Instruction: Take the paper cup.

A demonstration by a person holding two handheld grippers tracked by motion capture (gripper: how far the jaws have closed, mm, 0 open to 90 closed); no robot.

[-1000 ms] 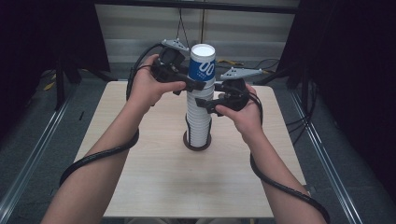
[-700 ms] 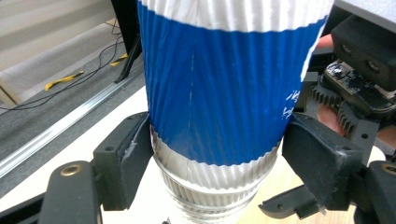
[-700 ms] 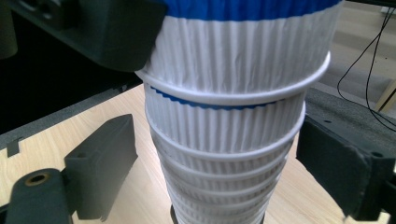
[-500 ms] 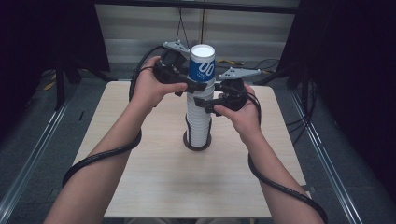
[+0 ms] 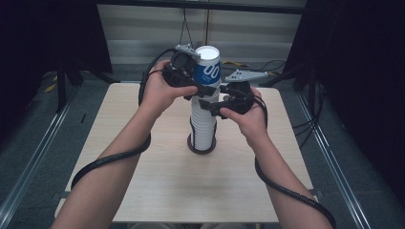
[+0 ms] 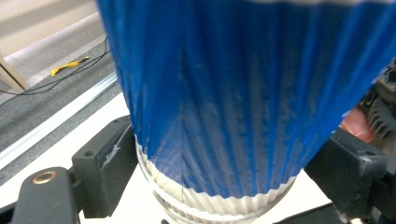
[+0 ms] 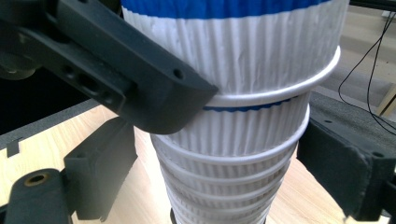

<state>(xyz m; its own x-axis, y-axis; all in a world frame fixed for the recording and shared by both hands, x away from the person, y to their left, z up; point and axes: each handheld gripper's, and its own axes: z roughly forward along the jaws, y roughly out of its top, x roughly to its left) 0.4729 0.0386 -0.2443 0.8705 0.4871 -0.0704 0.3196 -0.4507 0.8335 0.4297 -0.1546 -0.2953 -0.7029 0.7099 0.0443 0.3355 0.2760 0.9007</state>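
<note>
A tall stack of white ribbed paper cups stands mid-table, topped by a blue cup with white print. My left gripper comes in from the left and straddles the blue cup's lower part. Its jaws have just been opening, and the cup sits between them without being visibly squeezed. My right gripper comes in from the right just below and is shut on the white stack. The left gripper's black jaw crosses the top of the right gripper view.
The stack stands in a dark round base on a light wooden table. Black cables trail from both grippers along the forearms. Metal floor rails run beside the table, and loose cables lie on the floor behind it.
The left hand has edged very slightly to the right at the top cup. The stack, the blue cup and the right hand stand as before.
</note>
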